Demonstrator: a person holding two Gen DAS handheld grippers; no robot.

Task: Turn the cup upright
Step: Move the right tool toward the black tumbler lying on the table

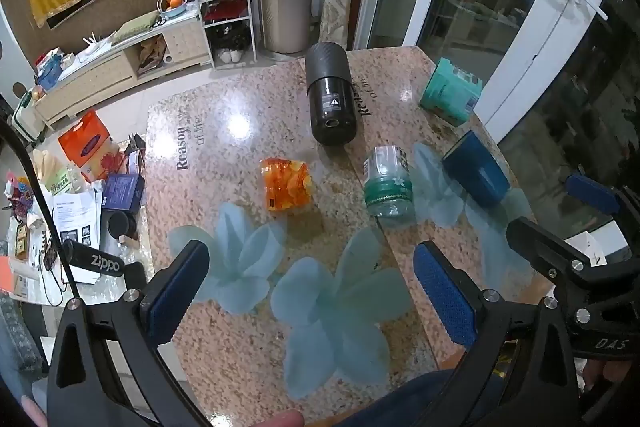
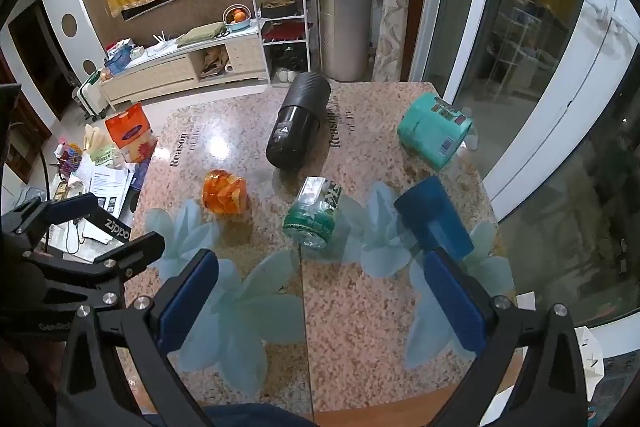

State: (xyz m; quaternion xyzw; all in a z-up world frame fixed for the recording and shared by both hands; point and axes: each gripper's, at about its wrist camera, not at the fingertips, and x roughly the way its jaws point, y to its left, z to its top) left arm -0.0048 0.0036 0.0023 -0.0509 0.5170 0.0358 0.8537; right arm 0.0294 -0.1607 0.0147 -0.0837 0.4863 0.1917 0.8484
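Note:
Several cups lie on their sides on the speckled table (image 1: 248,367): an orange patterned cup (image 1: 286,184) (image 2: 224,191), a clear green-banded cup (image 1: 388,183) (image 2: 314,211), a dark blue cup (image 1: 476,173) (image 2: 436,217), a teal cup (image 1: 452,95) (image 2: 434,131) and a black flask (image 1: 331,97) (image 2: 296,121). My left gripper (image 1: 312,287) is open and empty above the near table edge. My right gripper (image 2: 324,291) is open and empty, its right finger close to the dark blue cup. The right gripper shows at the right of the left wrist view (image 1: 560,223).
A cluttered side table (image 1: 64,195) with papers, boxes and a Zippo box (image 1: 98,261) stands left of the table. Glass doors (image 2: 540,67) are at the right. A cabinet (image 2: 180,67) and a shelf rack (image 2: 280,27) stand behind.

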